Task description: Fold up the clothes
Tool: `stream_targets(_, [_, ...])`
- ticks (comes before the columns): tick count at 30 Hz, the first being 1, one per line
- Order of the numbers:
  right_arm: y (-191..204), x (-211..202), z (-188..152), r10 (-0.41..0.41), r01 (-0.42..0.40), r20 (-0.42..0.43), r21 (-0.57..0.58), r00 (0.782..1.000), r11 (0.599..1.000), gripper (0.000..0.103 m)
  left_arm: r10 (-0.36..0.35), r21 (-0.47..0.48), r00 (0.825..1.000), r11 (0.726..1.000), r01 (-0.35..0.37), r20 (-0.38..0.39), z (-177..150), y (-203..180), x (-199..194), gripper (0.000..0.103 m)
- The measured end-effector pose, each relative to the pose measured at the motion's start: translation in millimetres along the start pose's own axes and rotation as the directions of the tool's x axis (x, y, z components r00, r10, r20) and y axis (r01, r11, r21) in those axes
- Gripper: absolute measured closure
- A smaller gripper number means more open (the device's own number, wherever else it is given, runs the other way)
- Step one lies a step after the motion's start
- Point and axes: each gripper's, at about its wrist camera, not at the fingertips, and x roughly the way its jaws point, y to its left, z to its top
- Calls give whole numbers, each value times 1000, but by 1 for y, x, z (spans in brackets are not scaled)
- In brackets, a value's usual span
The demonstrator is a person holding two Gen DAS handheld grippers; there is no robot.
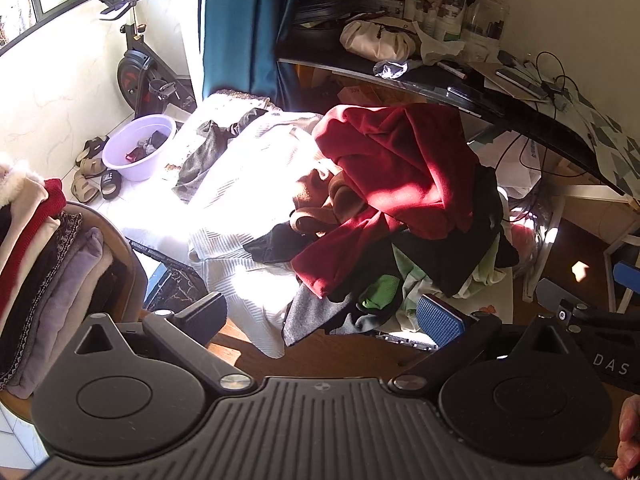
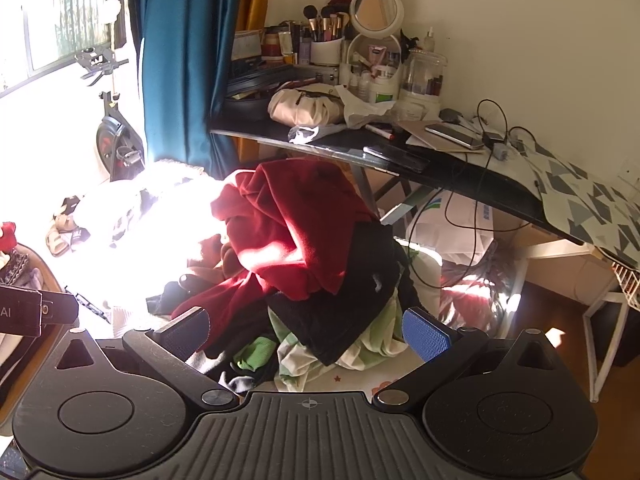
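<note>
Facing you, the cluttered black dressing table (image 2: 472, 184) overhangs the heap, and a stack of folded knitwear (image 1: 48, 264) sits at your left. The crumpled dark red fleece garment (image 2: 288, 232) tops the pile of mixed clothes (image 2: 320, 336); its long axis cannot be told. Left gripper (image 1: 324, 312) and right gripper (image 2: 308, 332) both have jaws spread, holding nothing.

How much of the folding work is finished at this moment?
Done: a folded stack sits at left. In hand: nothing; the left gripper and right gripper are open and empty. Left: the pile with the dark red garment on top.
</note>
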Motion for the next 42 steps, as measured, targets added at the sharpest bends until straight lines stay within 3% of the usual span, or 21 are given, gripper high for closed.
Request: stream_targets(42, [-53,-8,-21,-44,47,-26,125,999,991,1,-65,76,998,995,66,-13,-2,-52,4,0])
